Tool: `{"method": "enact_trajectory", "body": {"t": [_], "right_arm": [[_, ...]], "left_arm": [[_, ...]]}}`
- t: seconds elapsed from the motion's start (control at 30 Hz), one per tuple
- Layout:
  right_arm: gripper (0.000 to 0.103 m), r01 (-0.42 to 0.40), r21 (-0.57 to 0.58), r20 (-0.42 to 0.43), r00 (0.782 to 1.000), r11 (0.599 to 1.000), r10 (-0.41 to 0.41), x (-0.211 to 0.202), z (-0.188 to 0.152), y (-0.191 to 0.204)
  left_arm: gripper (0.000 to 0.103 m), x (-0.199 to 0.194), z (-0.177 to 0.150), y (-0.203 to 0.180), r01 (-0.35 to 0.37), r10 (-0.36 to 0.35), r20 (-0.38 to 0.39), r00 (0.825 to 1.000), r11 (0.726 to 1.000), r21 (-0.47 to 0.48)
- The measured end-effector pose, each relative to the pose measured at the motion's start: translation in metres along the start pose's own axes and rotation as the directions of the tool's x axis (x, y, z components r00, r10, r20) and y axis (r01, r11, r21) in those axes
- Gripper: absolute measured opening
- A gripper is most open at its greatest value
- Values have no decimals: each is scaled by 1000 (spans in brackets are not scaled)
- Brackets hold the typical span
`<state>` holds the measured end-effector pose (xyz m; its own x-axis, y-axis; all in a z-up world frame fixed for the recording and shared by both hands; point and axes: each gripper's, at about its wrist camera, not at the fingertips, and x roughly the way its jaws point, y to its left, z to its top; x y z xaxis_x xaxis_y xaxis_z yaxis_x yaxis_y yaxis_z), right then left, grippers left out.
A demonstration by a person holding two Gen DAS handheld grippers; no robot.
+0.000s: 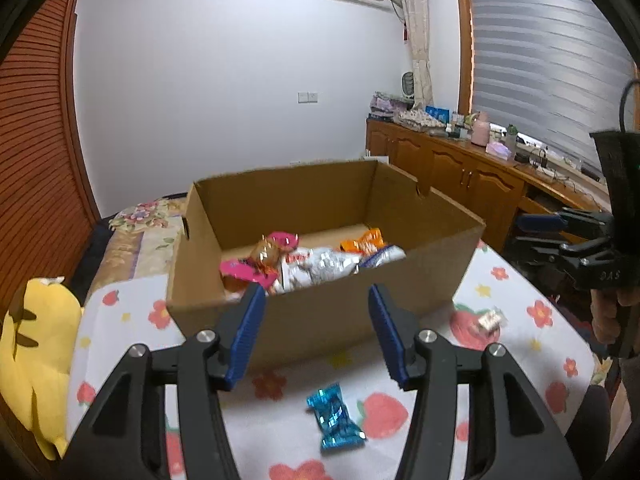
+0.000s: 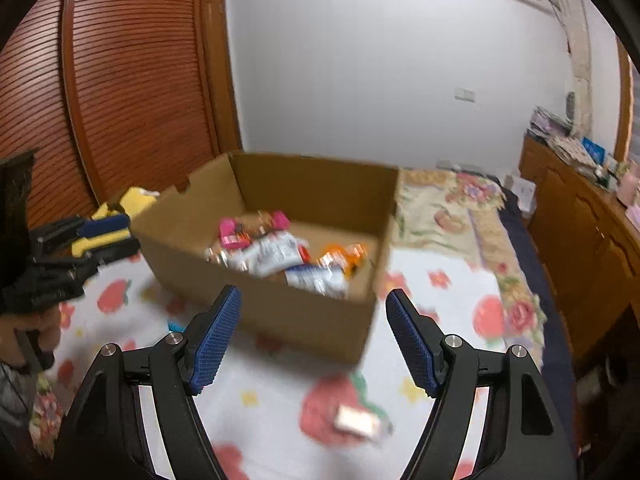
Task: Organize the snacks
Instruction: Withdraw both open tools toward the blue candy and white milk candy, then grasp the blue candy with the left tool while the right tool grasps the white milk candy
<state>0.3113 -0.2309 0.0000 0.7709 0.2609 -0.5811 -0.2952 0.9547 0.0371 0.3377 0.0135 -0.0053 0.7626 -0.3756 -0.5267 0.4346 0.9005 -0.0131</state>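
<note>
two snacks loose on strawberry-print bed cover (image 1: 520,364): blue wrapped candy (image 1: 335,420) lower centre in left view, small pale packet (image 2: 357,420) lower centre in right view. rest piled in cardboard box (image 1: 320,320). left tool (image 1: 316,334) spread, empty; right tool (image 2: 313,342) spread wide, empty. risks: crinkly wrapper slipping from pinch; soft cover bunching under fingers; tool clipping near box wall. open cover in front of box, box top clear.

Black left tongs (image 1: 316,334), 2 ribbed blue pads, silver screws, matching right tongs (image 2: 312,340)
</note>
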Motion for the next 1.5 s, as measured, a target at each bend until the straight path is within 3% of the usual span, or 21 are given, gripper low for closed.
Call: {"method": "enact_trajectory", "body": {"t": [0.23,0.5,1.0,1.33,1.5], "right_arm": [[72,47,47,-114,993,998,-41,9,-62,-16],[66,14,162,-225,974,987,24,29,-109,-31],[66,-28,220,-246,966,975,83,54,-103,-33],[66,7,196,-248,968,981,42,71,-90,-39],[63,57,140,-259,966,988,-19,79,-88,-33]], "left_arm": [[54,7,-35,-2,8,-9,-49,999,1000,-13],[54,24,-66,-8,16,-16,-116,993,1000,-3],[54,35,-74,-12,-3,5,-148,989,1000,15],[54,38,-80,-17,-14,20,-163,986,999,37],[54,39,-82,-15,-20,26,-172,985,999,36]]}}
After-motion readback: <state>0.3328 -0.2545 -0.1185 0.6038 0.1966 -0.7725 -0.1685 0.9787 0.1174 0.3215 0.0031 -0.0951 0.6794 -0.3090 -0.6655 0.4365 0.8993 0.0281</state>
